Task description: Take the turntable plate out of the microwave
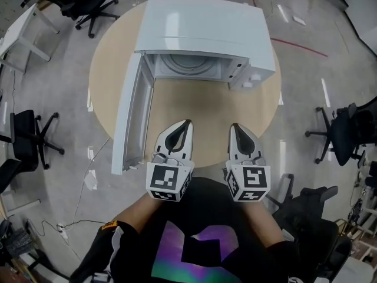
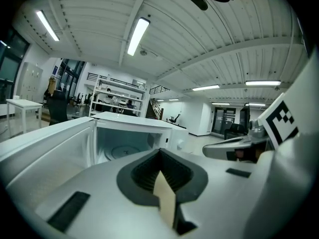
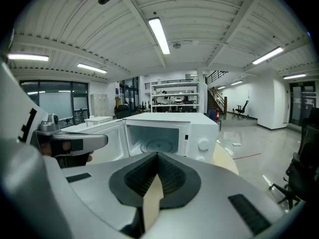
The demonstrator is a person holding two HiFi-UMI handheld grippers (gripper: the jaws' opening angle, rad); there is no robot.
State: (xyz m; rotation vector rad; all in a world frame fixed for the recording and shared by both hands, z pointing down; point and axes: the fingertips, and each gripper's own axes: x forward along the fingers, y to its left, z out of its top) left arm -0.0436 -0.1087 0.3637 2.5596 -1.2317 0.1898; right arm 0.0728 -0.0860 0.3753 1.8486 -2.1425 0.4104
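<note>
Presently the left gripper (image 1: 186,124) and right gripper (image 1: 236,128), both clenched on nothing, sit before the microwave (image 1: 200,28), door (image 1: 131,114) open, turntable plate (image 1: 187,65) seated inside; jaws should part before entering, lifting it level.

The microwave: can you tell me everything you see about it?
The microwave is a white box, upright at the far side of a round wooden table. Its door is swung wide open to the left. Inside, the round turntable plate lies flat on the bottom. A round knob sits on its right front panel. Only the table touches it.
</note>
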